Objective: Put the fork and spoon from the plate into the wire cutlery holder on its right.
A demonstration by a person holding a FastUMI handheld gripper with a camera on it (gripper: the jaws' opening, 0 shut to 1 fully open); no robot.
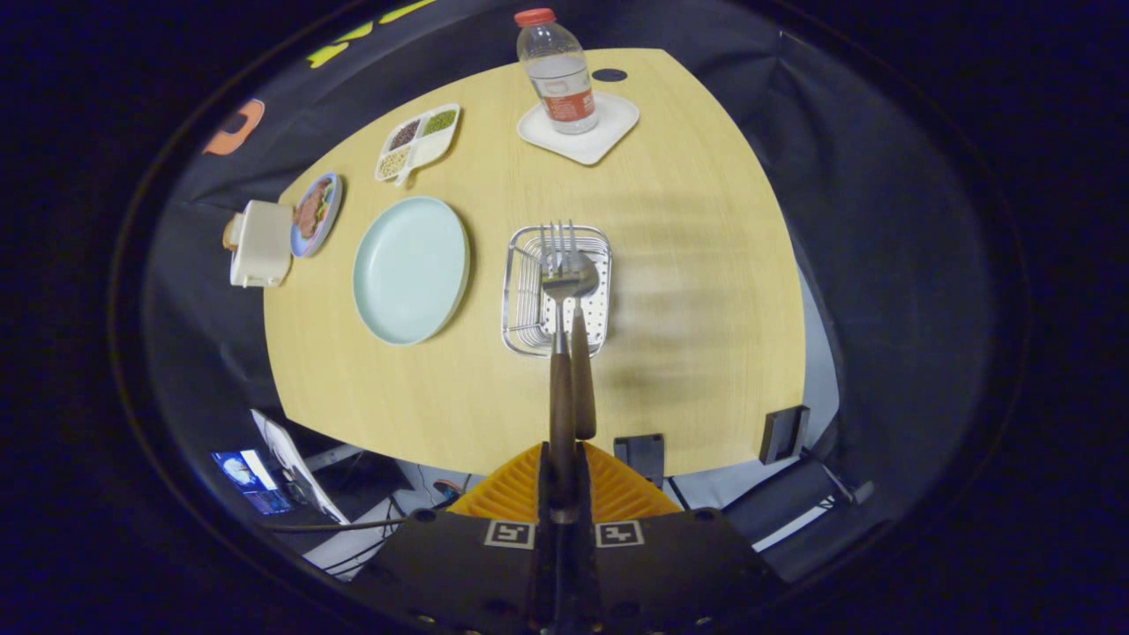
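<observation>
On the far left of the tabletop (706, 353) sit a white box-like container (261, 243) and a small patterned dish (317, 213), with a divided snack tray (420, 141) further back. Right of these lies the pale green plate (410, 269), bare of cutlery. Next comes the wire cutlery holder (556, 291), just beside the plate, and beyond it a water bottle (557, 70) on a white coaster (579, 128). The tool (563, 476) is closed tight on the wooden handles of both the fork (557, 256) and the spoon (578, 282), held side by side, their metal heads reaching out ahead of the fingers and hanging over the holder. Both look stiff and light; smooth handles could slip or twist, so gripping low on the wood, as here, seems sound.
</observation>
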